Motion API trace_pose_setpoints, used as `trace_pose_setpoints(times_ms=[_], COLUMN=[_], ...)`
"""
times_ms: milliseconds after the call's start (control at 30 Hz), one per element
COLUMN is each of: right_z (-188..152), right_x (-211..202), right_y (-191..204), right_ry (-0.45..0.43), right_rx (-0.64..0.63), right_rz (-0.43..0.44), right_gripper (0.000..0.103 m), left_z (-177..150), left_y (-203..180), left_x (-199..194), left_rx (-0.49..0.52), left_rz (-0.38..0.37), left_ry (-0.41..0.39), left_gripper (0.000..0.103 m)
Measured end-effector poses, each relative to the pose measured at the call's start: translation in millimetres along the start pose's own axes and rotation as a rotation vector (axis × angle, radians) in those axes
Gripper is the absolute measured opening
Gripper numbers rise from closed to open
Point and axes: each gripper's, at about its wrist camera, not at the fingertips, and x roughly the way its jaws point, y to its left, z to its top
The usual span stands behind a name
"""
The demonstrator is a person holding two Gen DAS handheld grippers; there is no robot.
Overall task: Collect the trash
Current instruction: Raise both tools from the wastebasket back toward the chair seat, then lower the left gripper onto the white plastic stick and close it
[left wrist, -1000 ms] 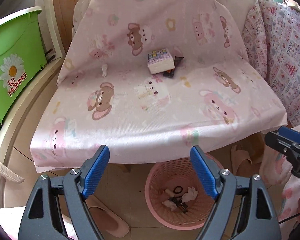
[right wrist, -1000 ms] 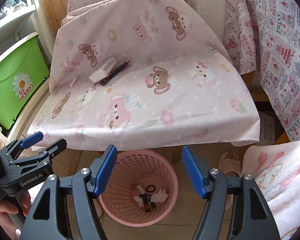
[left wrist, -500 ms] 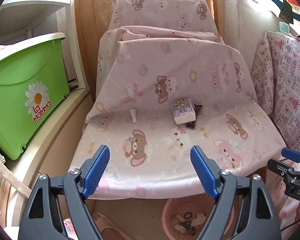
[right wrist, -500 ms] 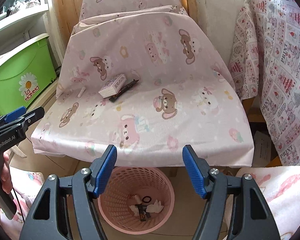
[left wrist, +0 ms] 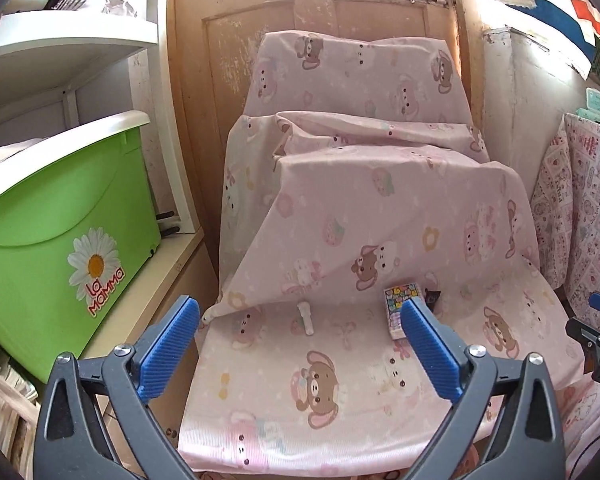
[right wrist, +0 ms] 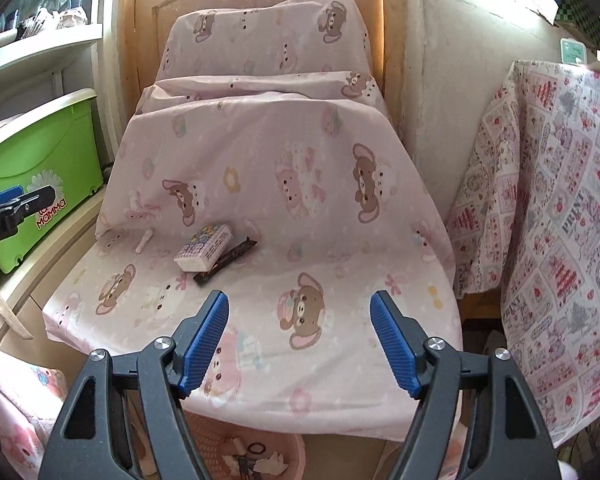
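Pink sheet (right wrist: 340,240) bears tissue pack (right wrist: 205,247) beyond right gripper (right wrist: 299,344).

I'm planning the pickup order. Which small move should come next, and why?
Probably ease the left gripper, jaws open and empty, toward the small white piece; it lies alone on the sheet, left of the packet and dark wrapper.

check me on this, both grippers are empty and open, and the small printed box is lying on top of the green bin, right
Not quite. The small printed box lies on the pink cloth-covered seat, partly over a dark wrapper, not on the green bin. The right wrist view shows it. Left gripper and right gripper are indeed empty and open.
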Motion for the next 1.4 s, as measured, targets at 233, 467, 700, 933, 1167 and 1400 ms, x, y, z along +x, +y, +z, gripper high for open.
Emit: trace_pose_setpoints(times_ms=[233, 467, 700, 933, 1167, 1400], right_z=[35.4, 13.0, 6.3, 3.2, 6.5, 4.7], right_x=[29.0, 78.3, 93.4, 94.9, 97.5, 98.5], right_y=[-7.7, -20.7, -16.3, -15.4, -13.2, -14.3], right_ry=[-0.035, 0.086, 0.115, 0.127, 0.125, 0.143], right_rx=[-0.06, -0.016, -0.051, -0.033, -0.029, -0.031], right_rz=[-0.025, -0.07, -0.104, -0.101, -0.109, -0.124], right_gripper=[0.082, 0.084, 0.084, 0.084, 0.084, 0.084], left_z=[24.9, 0.0, -1.0, -10.4, -23.9, -28.5], left_y=[14.5, 34.1, 34.3, 34.4, 48.0, 36.7], left_x=[50.4, 108.6, 159.2, 194.7, 218.7, 219.1], left_rx=[-0.028, -0.064, -0.075, -0.098, -0.277, -0.213], left_rz=[0.009, 0.007, -0.046, -0.089, -0.152, -0.117], left_ry=[0.066, 0.206, 0.316, 0.418, 0.503, 0.498], left_gripper=[0.1, 0.099, 0.086, 0.051, 0.028, 0.03])
